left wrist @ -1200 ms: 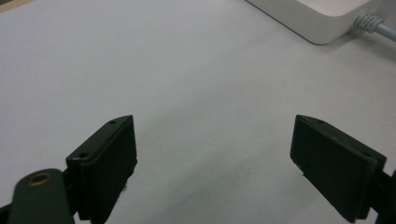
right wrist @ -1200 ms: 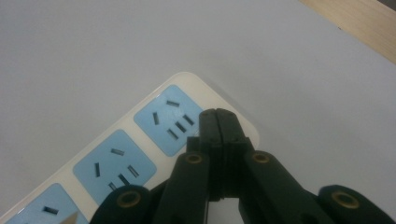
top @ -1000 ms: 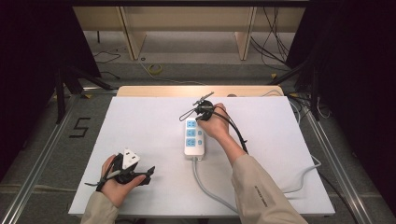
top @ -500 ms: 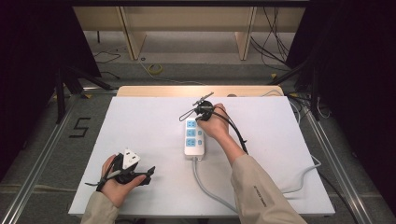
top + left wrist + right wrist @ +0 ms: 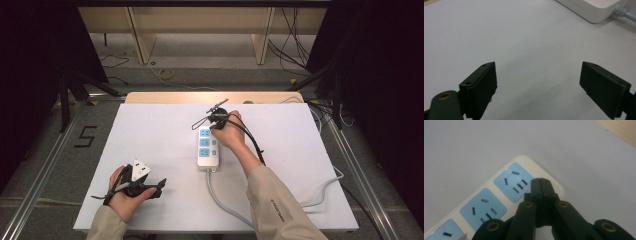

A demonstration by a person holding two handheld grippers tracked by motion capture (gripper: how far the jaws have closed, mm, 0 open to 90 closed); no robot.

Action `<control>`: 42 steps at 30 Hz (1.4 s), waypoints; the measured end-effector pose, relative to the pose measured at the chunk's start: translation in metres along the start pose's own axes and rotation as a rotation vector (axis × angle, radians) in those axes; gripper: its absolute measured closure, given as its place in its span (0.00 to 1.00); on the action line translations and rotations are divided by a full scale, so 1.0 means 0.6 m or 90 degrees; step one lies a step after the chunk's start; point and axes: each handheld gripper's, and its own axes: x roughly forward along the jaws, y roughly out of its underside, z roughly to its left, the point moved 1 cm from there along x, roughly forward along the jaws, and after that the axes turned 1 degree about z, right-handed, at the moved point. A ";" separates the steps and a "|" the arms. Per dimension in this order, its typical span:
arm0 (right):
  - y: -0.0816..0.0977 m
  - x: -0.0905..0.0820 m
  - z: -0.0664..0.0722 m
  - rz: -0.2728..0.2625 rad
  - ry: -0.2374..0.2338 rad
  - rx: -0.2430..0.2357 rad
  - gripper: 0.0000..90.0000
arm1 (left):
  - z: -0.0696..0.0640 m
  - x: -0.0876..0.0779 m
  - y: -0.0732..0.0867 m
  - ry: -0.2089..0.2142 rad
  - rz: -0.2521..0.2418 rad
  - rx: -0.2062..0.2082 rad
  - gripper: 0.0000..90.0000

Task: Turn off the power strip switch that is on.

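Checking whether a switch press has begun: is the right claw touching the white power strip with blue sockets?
Cannot tell. In the right gripper view the shut right claw overlaps the white power strip beside its end socket, but no contact or gap shows plainly.

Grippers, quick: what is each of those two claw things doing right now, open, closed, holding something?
Left gripper: open, jaws wide apart over the bare table, holding nothing.
Right gripper: closed, jaws pressed together with nothing between, tips at the power strip.

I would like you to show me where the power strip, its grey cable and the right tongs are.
power strip (image 5: pixel 207 146), high view, on the middle blue socket.
grey cable (image 5: pixel 220 199), high view, on the curve below the strip.
right tongs (image 5: pixel 540 185), right gripper view, where the closed tips meet.
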 end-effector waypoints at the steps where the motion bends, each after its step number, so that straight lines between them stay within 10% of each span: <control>1: 0.000 0.000 0.000 0.000 -0.001 0.000 1.00 | 0.000 -0.001 0.000 0.000 0.002 0.002 0.16; 42: 0.001 -0.003 0.004 0.015 -0.001 0.014 1.00 | 0.000 0.000 0.001 0.000 0.003 0.002 0.16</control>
